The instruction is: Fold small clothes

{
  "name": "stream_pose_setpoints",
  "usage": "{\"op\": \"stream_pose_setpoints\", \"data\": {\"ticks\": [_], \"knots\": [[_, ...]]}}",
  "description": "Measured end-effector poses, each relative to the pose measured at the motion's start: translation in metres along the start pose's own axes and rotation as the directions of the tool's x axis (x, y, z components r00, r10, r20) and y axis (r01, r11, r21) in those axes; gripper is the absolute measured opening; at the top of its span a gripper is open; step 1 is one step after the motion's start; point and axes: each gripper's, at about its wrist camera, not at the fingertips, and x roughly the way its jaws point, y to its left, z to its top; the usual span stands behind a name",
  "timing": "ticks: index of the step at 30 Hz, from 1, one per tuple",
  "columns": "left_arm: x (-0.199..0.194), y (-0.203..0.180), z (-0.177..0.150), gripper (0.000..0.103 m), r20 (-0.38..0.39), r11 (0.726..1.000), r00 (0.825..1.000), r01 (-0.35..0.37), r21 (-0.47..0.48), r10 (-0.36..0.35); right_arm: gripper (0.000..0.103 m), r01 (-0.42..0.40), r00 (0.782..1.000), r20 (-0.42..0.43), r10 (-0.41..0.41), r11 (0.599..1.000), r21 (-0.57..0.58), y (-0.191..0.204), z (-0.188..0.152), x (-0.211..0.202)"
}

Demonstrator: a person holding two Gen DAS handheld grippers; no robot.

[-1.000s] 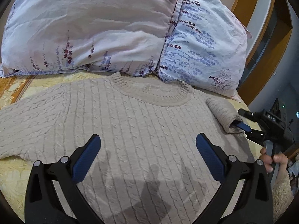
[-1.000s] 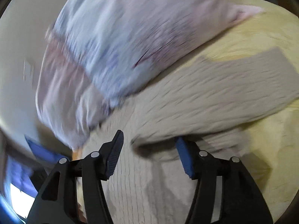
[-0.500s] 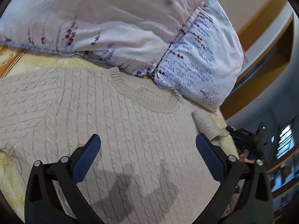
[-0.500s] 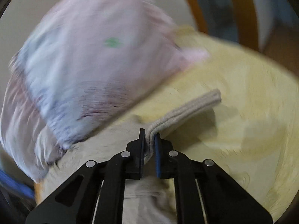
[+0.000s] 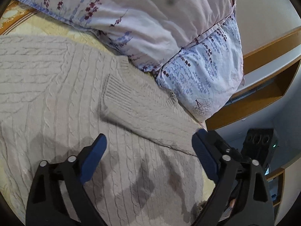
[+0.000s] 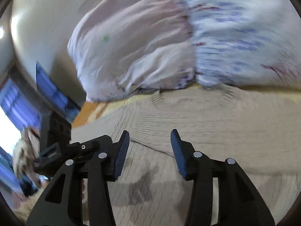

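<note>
Sweater (image 5: 56,98): beige cable-knit, lying flat on the yellow bedspread (image 5: 56,29), neckline toward the pillows. Knit has vertical cable ribs across the body and a ribbed collar band (image 5: 120,64) near the pillow edge. One sleeve (image 5: 143,113) is folded in across the chest, its ribbed cuff (image 5: 116,92) landing around mid-chest just below the collar. The sleeve lies diagonally and casts a thin shadow line along its lower edge. The other sleeve runs out toward the left edge of the left wrist view, unfolded. Fabric looks smooth, no big bunching; dark patches on the lower body are shadows.

Left gripper (image 5: 148,160): above the lower body of the sweater, jaws wide apart and closing slightly. Nothing between the blue pads (image 5: 94,158); no contact with the knit visible.

Right gripper (image 6: 149,150): frame is motion-blurred. Jaws partly spread and opening, nothing pinched between them; sweater (image 6: 216,131) lies below and ahead. Can't tell if the tips touch the cloth. The other gripper's black body (image 6: 75,150) shows at lower left in this view.

Two pillows at the head of the bed: pale pink floral (image 5: 141,13), and a light blue floral one (image 5: 203,71) beside it, the blue one's lower edge touching the sweater shoulder area. Wooden bed frame (image 5: 263,56) to the right.
</note>
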Motion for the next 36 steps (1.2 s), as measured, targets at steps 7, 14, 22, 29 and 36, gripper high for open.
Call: {"op": "stream_pose_setpoints", "data": {"ticks": [7, 14, 22, 29, 36], "knots": [[0.021, 0.012, 0.005, 0.056, -0.037, 0.992, 0.999, 0.009, -0.126, -0.014, 0.047, 0.122, 0.986, 0.040, -0.160, 0.870, 0.478, -0.120, -0.038, -0.065], [0.031, 0.025, 0.008, 0.040, -0.021, 0.976, 0.998, -0.068, -0.206, 0.065, 0.041, 0.065, 0.974, 0.111, -0.196, 0.717, 0.694, -0.185, -0.058, -0.081], [0.030, 0.026, 0.013, 0.007, 0.031, 0.979, 0.992, -0.119, -0.167, 0.126, 0.008, 0.050, 0.947, 0.221, -0.235, 0.785, 0.618, -0.181, -0.050, -0.088], [0.019, 0.027, 0.000, 0.007, 0.025, 0.976, 0.983, -0.177, -0.123, 0.182, 0.008, 0.126, 0.929, 0.208, -0.307, 0.788, 0.602, -0.177, -0.071, -0.078], [0.003, 0.025, -0.004, 0.050, 0.018, 0.982, 0.985, -0.173, -0.076, 0.174, 0.044, 0.246, 0.911, 0.146, -0.385, 0.793, 0.558, -0.168, -0.076, -0.075]]}}
